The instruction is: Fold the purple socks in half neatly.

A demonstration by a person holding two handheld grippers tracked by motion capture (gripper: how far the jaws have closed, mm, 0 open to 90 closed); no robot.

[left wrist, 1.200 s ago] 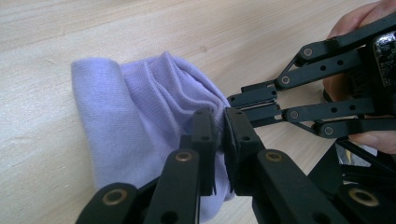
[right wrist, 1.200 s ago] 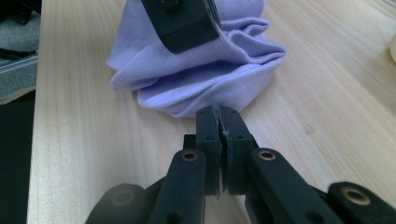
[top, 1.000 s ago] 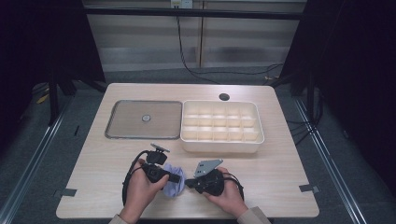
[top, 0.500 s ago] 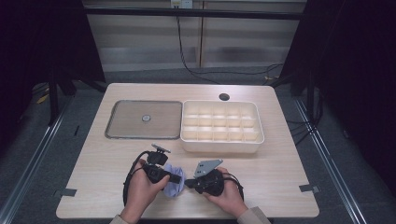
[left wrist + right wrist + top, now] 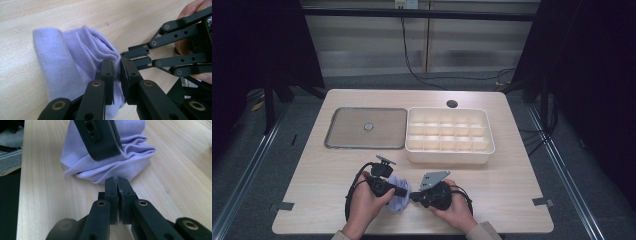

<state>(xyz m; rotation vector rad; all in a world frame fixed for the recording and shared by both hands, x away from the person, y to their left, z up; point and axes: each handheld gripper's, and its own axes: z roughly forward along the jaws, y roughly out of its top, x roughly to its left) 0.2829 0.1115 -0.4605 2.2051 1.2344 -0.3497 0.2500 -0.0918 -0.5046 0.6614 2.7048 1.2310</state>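
Wooden table [image 5: 512, 185], empty compartment box [image 5: 448, 136], flat tray [image 5: 366, 128]

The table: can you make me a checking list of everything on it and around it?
Surface: pale wooden table, dark round hole near the far edge.
Job's things: folded lilac cloth at the near edge; white divided box, compartments look empty; flat metal tray to its left.
Clutter: nothing seen.
Grippers: left gripper pinches a fold of the cloth; right gripper is shut, its tips just short of the cloth.
Cables: black loops trail beside each hand; one more runs along the floor behind.
Surroundings: dark curtains, grey floor.
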